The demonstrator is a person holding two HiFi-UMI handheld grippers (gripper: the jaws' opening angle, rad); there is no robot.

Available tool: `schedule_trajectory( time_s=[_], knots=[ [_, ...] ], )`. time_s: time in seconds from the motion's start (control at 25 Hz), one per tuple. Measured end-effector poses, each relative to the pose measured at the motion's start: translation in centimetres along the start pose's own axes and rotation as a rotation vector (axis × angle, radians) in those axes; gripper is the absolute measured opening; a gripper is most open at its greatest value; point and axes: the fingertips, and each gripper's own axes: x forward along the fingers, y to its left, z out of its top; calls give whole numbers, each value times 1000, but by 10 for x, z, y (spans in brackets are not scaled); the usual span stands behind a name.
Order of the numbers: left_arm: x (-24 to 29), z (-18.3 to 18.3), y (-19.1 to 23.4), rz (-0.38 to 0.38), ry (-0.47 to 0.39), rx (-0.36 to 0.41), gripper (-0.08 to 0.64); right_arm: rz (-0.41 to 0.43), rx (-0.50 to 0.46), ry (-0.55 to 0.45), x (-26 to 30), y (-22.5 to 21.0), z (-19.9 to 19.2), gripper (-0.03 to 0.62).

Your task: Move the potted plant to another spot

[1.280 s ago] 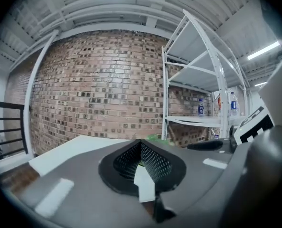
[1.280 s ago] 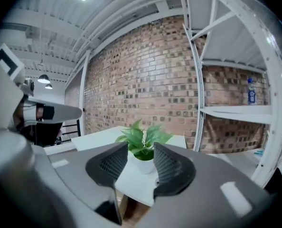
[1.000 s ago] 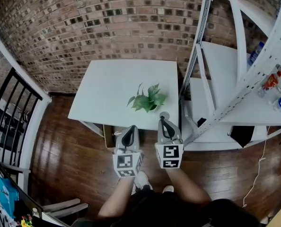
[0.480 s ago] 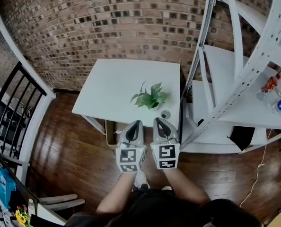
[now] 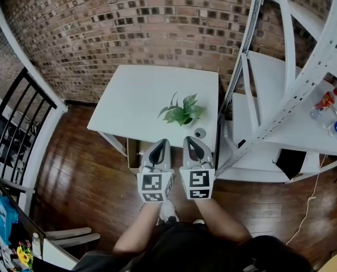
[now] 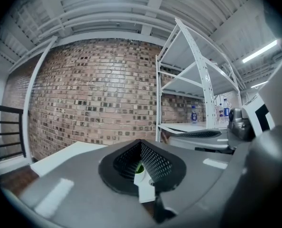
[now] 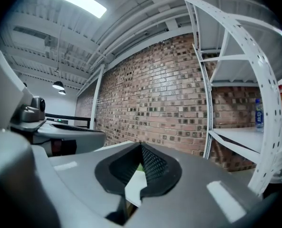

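A small potted plant (image 5: 182, 112) with green leaves stands on the white table (image 5: 140, 98), towards its right front part. Both grippers hang side by side in front of the table's near edge, short of the plant and pointing level at it. My left gripper (image 5: 161, 144) has its jaws together with nothing between them. My right gripper (image 5: 190, 140) is also shut and empty. In the left gripper view a sliver of the green plant (image 6: 138, 167) shows through the gap below the left gripper (image 6: 141, 146) tips. The right gripper (image 7: 142, 148) faces the brick wall.
A small grey round object (image 5: 199, 133) lies on the table near its right front corner. White metal shelving (image 5: 282, 95) with bottles (image 5: 327, 103) stands close on the right. A brick wall (image 5: 157, 21) is behind, a black railing (image 5: 21, 118) on the left, and a box (image 5: 133, 152) sits under the table.
Both grippers have risen a little and drawn closer together, the right one shifting left. The plant has not moved.
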Motion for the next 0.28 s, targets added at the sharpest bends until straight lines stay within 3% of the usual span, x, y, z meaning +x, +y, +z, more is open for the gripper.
schedule_trajectory(
  time_s=[0.28],
  knots=[
    [2, -4, 9, 18, 3, -13, 12, 0, -20, 4, 5, 2, -4, 2]
  ],
)
